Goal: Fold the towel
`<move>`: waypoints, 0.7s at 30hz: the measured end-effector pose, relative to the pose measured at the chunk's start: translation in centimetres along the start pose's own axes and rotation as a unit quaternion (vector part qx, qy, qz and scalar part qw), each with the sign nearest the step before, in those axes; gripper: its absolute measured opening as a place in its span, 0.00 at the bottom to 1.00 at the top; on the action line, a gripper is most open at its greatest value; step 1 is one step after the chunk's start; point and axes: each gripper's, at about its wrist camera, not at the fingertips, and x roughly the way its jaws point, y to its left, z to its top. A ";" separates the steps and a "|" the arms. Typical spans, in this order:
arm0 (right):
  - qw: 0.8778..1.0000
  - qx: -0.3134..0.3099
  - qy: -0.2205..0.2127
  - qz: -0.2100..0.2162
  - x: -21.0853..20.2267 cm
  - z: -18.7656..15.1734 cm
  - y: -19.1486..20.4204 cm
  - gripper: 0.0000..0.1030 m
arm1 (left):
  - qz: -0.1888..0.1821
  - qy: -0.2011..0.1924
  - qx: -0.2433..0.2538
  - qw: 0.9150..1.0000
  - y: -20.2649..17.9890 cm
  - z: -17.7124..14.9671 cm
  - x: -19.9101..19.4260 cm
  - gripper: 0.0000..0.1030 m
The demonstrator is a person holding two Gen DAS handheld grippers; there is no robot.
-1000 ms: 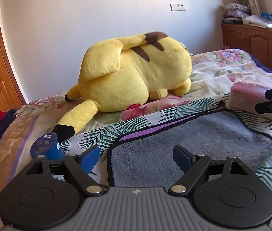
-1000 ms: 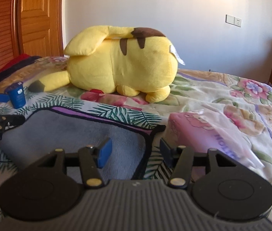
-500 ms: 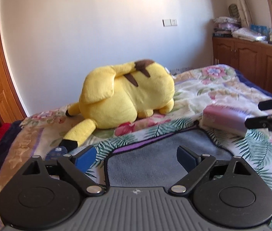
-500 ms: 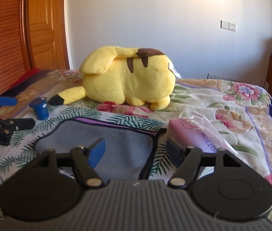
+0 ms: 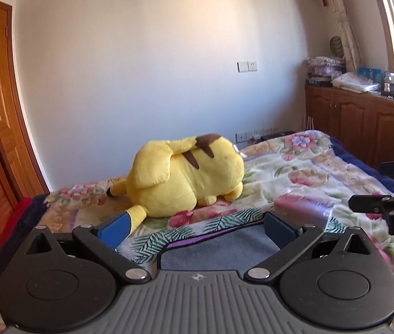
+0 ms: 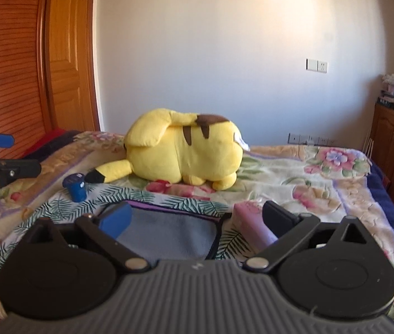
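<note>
The floral bed (image 6: 303,172) carries a grey towel (image 6: 169,236), yellow plush (image 6: 185,153) (lying down), blue bottle (image 6: 75,188).

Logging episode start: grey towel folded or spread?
Spread: the grey towel lies flat in a single layer on the bedspread, its dark border showing; near part hidden.

Left wrist view: sits behind the left gripper (image 5: 195,229), raised over the bed (image 5: 303,172), facing the far wall. Right wrist view: same posture behind the right gripper (image 6: 197,218), offset rightward. Shared: yellow plush (image 5: 185,175) (image 6: 183,153), grey towel (image 5: 219,249) (image 6: 169,236), wall socket (image 5: 247,66) (image 6: 316,65), each other's gripper at frame edge.
</note>
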 end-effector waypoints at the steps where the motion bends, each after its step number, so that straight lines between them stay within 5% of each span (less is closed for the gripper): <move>1: 1.000 -0.002 -0.003 0.000 -0.4 0.2 0.1 1.00 | 0.001 -0.003 0.000 1.000 -0.1 0.3 -0.6 0.84; 11: 1.000 0.001 -0.018 -0.010 -4.1 1.3 1.2 1.00 | 0.010 -0.012 -0.009 1.000 -1.0 1.3 -5.5 0.84; 21: 1.000 0.014 -0.023 -0.015 -7.2 -0.7 2.2 1.00 | 0.011 0.001 -0.018 1.000 -2.4 -1.3 -9.3 0.84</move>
